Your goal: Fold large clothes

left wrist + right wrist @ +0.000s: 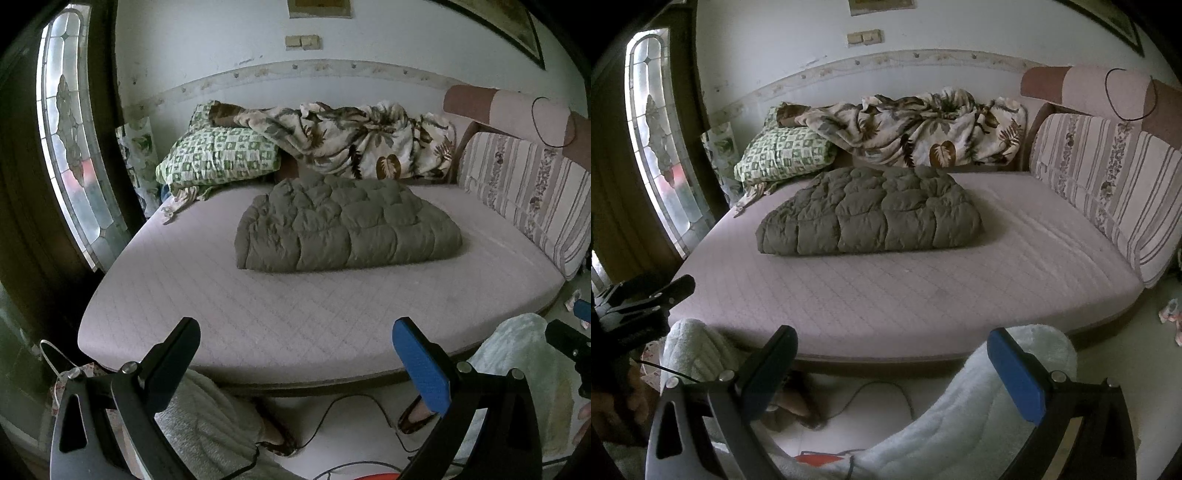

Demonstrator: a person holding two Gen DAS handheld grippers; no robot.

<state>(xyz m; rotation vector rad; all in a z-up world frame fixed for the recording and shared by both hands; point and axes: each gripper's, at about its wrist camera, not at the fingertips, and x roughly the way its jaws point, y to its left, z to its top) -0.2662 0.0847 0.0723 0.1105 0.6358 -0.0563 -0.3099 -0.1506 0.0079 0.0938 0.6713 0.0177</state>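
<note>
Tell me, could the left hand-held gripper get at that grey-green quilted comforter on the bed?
Probably yes: the left hand-held gripper is open and the mattress between it and the comforter lies bare, though it is some way off.

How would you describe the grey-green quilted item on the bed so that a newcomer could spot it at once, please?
Start at the wide pinkish mattress. Near its middle, in front of the leaf-print blanket and the green checked pillow, lies the folded quilted garment. It alone is plain olive-grey and puffy, with stitched squares and no print.

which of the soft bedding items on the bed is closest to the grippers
The olive-grey quilted comforter, folded mid-mattress. The green checked pillow and the leaf-print blanket lie behind it, against the back wall.
</note>
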